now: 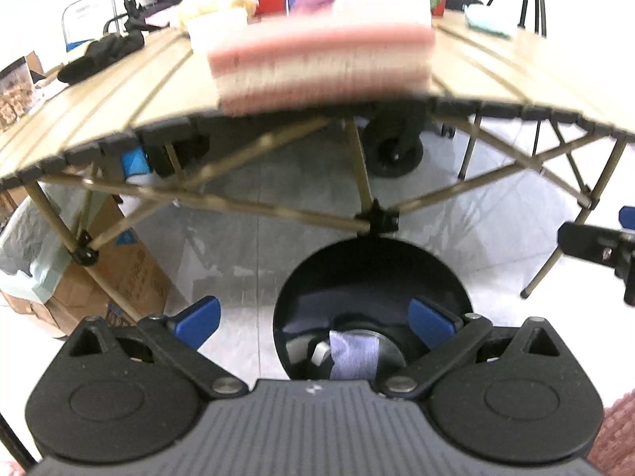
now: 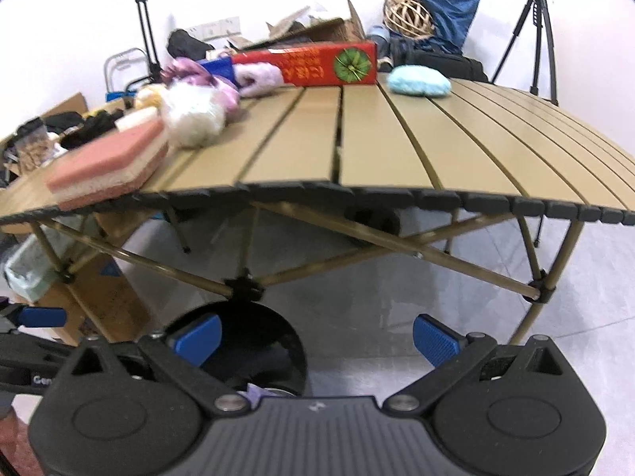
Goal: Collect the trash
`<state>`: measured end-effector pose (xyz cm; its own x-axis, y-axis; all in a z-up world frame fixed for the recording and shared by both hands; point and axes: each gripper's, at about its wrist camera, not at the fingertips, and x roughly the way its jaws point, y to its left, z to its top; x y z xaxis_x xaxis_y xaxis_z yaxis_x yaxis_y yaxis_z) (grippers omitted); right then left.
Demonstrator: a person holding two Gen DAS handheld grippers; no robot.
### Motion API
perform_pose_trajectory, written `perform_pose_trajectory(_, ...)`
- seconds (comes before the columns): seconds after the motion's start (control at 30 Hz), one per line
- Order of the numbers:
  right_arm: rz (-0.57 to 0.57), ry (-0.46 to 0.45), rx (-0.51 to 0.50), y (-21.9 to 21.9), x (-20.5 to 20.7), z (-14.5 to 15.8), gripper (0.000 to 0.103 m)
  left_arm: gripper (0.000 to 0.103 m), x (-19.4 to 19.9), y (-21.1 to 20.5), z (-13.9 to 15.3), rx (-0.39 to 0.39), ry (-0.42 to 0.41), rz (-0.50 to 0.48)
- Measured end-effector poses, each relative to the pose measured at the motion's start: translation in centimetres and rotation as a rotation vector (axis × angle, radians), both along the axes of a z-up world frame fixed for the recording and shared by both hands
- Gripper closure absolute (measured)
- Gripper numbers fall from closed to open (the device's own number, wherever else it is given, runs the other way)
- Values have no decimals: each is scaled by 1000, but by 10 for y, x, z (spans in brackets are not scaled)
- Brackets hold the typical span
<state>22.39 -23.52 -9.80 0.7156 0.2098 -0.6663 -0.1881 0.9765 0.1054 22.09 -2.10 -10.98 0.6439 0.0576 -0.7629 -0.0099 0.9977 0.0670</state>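
A round black trash bin [image 1: 369, 297] stands on the floor below the table's front edge, with a pale purple scrap [image 1: 353, 355] inside. My left gripper [image 1: 315, 323] is open and empty above the bin's near rim. My right gripper [image 2: 317, 339] is open and empty, just right of the bin [image 2: 258, 341]. A pink and cream sponge block [image 1: 321, 61] lies at the table's front edge; it also shows in the right wrist view [image 2: 109, 164]. A white fluffy item [image 2: 192, 115], purple cloth [image 2: 206, 77] and a light blue pad [image 2: 418, 81] lie further back.
The slatted tan folding table [image 2: 389, 142] has crossed legs [image 1: 373, 220] under it. A red box [image 2: 317, 63] and bags sit at its back. Cardboard boxes [image 1: 119, 277] stand on the floor to the left. A tripod [image 2: 539, 27] stands at the right. My right gripper shows at the left view's edge [image 1: 595, 246].
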Motion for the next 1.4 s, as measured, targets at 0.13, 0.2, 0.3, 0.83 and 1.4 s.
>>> perform_pose_trajectory(0.13, 16, -27, 1, 4, -6, 10, 0, 0, -5, 2, 14, -3, -47, 7)
perform_pose_trajectory(0.2, 18, -41, 3, 4, -9, 16, 0, 0, -8, 3, 22, -5, -70, 10)
perform_pose_trajectory(0.3, 18, -60, 6, 4, -13, 23, 0, 0, -13, 3, 34, -3, -109, 12)
perform_pose_trajectory(0.83, 6, -213, 29, -4, -17, 73, 0, 0, -11, -17, 81, -3, -281, -8)
perform_pose_trajectory(1.4, -28, -290, 105, -5, 32, 94, 0, 0, 27, -24, 79, 4, -352, 57)
